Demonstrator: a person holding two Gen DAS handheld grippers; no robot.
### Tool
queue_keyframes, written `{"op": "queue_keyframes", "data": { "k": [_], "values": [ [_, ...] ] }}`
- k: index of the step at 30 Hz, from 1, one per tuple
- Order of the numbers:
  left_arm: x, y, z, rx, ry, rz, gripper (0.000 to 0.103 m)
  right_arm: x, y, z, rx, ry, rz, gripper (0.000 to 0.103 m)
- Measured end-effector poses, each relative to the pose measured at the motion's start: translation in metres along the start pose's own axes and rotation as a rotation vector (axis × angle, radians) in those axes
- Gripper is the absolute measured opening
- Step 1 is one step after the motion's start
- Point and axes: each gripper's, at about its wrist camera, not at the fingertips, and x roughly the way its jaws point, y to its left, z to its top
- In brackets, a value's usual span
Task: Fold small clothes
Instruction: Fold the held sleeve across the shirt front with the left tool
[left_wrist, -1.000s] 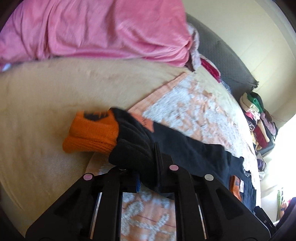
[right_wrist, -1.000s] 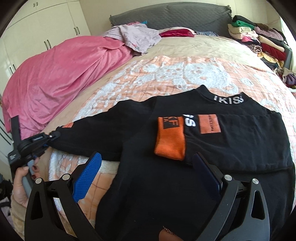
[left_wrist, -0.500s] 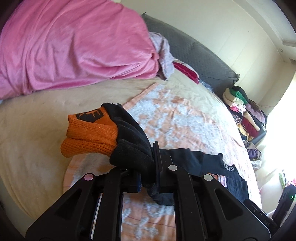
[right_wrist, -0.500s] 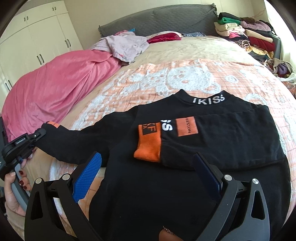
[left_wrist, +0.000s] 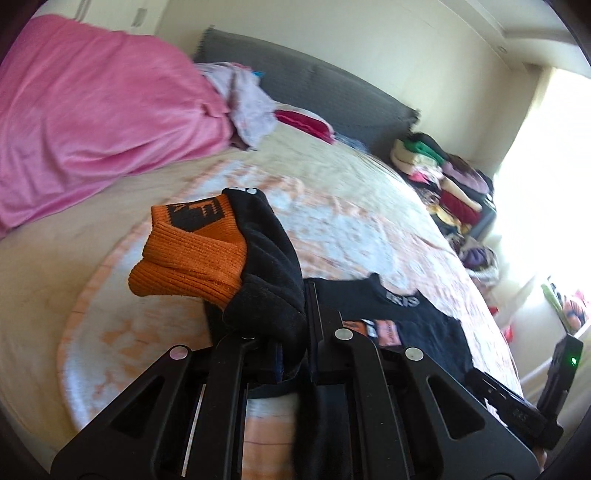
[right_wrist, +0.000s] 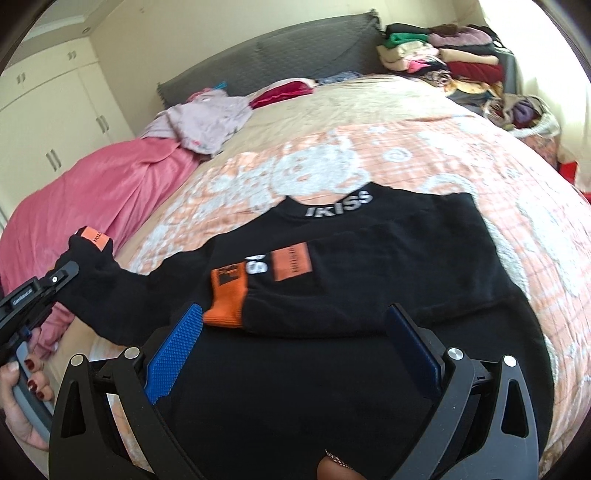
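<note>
Sleeve lifted off the bed

The left gripper (left_wrist: 291, 347) is clamped on the sleeve (left_wrist: 266, 273) of the black sweatshirt (right_wrist: 369, 280), which lies on the patterned bedspread (right_wrist: 424, 155); the right gripper (right_wrist: 295, 350) hovers over it, jaws wide apart and empty.

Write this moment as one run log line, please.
left gripper: jaws shut on sleeve | right gripper: jaws open, over black sweater | other sleeve: folded
</note>
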Motion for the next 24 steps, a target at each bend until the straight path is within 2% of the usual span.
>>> {"op": "queue_keyframes", "data": {
  "k": [9,24],
  "values": [
    [0.028,-0.066,-0.021,0.125,0.074,-0.095,0.003,-0.022,-0.051,0.003,0.108,-0.053,-0.058,0.098],
    [0.062,-0.118,-0.058,0.249,0.180,-0.155,0.003,-0.041,-0.109,0.001,0.228,-0.085,-0.136,0.098]
  ]
}}
